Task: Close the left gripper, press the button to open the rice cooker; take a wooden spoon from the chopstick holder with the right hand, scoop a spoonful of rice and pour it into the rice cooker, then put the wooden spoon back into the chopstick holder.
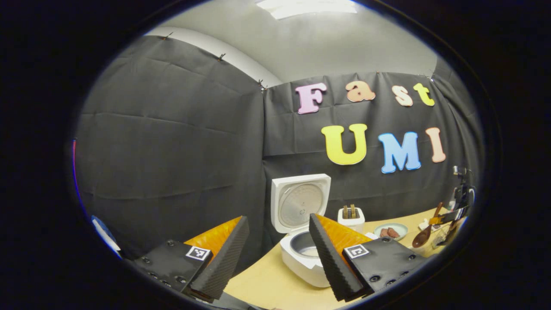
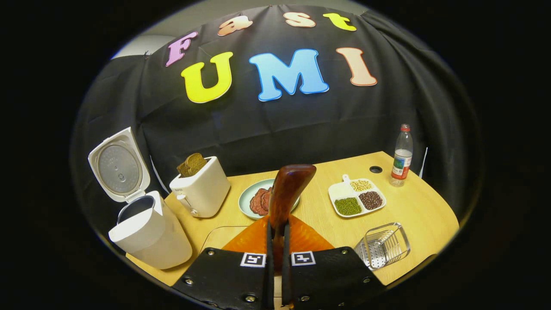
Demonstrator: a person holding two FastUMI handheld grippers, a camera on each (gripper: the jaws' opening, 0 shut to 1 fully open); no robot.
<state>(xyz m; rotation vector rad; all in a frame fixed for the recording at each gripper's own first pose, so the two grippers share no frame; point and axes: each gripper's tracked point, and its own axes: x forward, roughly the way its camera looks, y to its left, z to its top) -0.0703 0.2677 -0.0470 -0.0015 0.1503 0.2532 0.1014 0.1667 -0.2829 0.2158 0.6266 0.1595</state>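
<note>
— Right gripper (image 2: 275,241): what do I have?
— Jaws pinching the wooden spoon (image 2: 287,193), bowl raised, hiding part of the plate (image 2: 246,202).
— Left gripper (image 1: 275,254)?
— Jaws spread, near the rice cooker (image 1: 301,252), lid up.
— Around?
— Toaster (image 2: 202,191), sectioned tray (image 2: 357,196), bottle (image 2: 401,157) with unreadable label, wire chopstick holder (image 2: 383,245).

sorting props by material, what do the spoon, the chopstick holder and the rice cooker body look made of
Spoon: wood with a glossy reddish-brown varnish, judging by the streaky grain and the highlight on it; the right gripper is shut on it.
Chopstick holder: shiny metal, probably steel, with wire sides and a perforated base.
Rice cooker: smooth white shell, likely plastic; the open lid's inner plate looks like dull grey metal.
</note>
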